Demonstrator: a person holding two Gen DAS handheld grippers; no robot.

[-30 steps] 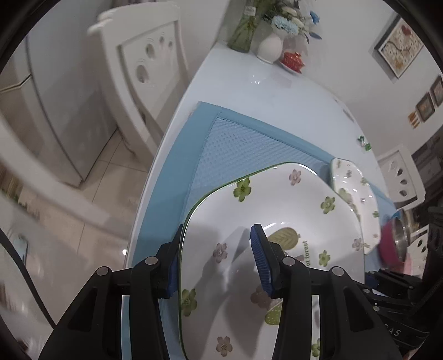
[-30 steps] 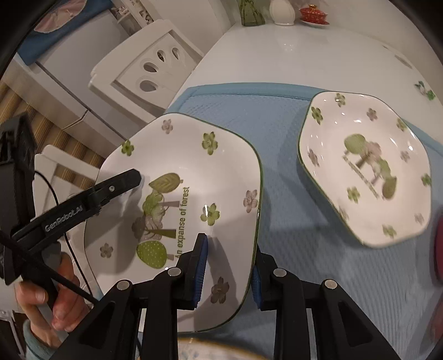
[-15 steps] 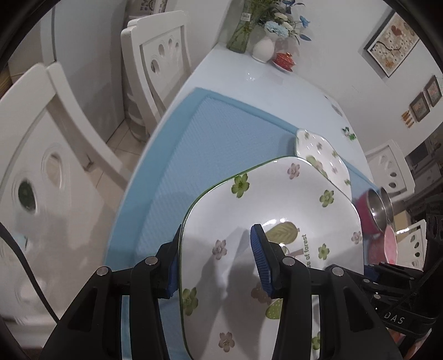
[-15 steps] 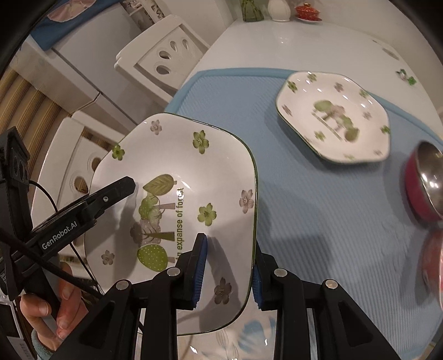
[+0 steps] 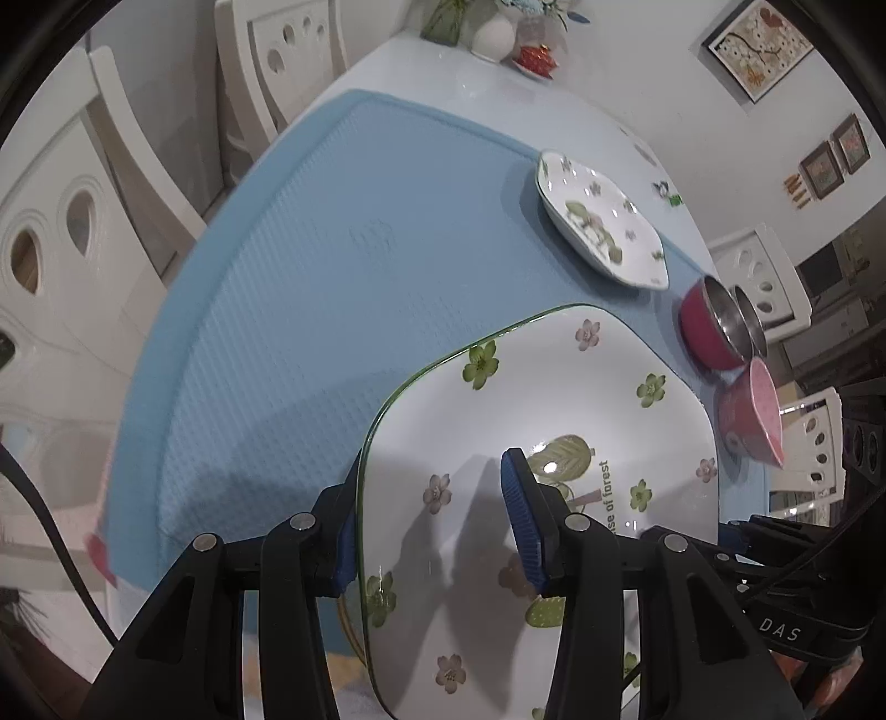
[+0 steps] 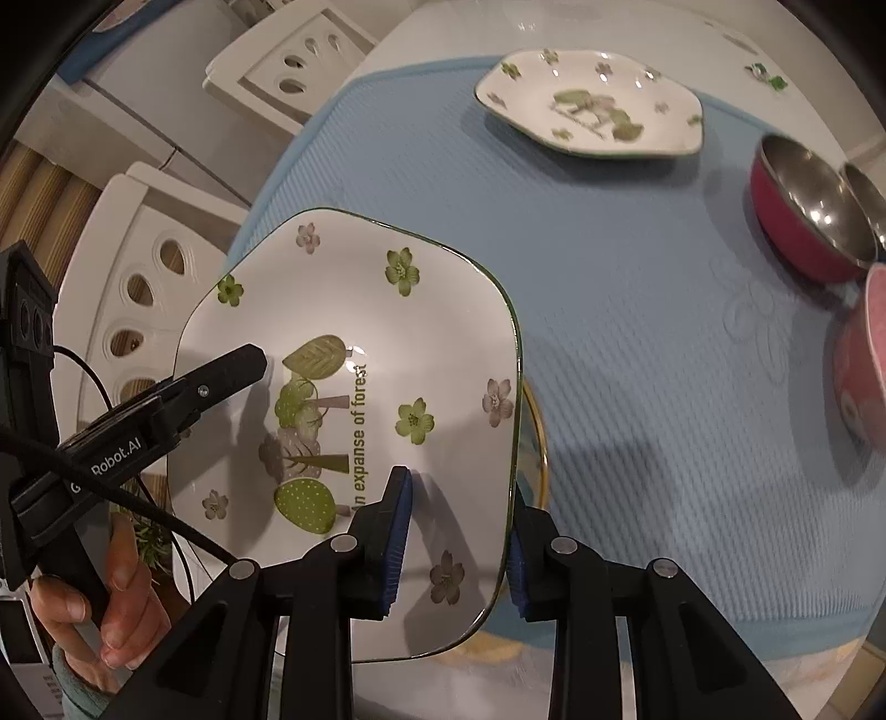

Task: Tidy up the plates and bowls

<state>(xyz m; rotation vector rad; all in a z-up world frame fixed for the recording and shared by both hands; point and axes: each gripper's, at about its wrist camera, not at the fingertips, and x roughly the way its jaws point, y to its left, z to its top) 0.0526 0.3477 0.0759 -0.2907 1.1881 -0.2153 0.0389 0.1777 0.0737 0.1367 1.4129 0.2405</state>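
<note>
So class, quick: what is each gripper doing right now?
Left gripper: closed on one rim of the large white square plate with green flowers.
Right gripper: closed on the plate's opposite rim.

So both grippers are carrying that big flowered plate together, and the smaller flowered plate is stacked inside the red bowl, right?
Not quite. Both the left gripper and the right gripper do grip the big plate, but the right wrist view shows the smaller plate lying on the blue mat, apart from the red bowl.

Home dining room, white chairs (image 5: 277, 61), framed pictures (image 5: 758, 47), vase (image 5: 493, 33)
</note>
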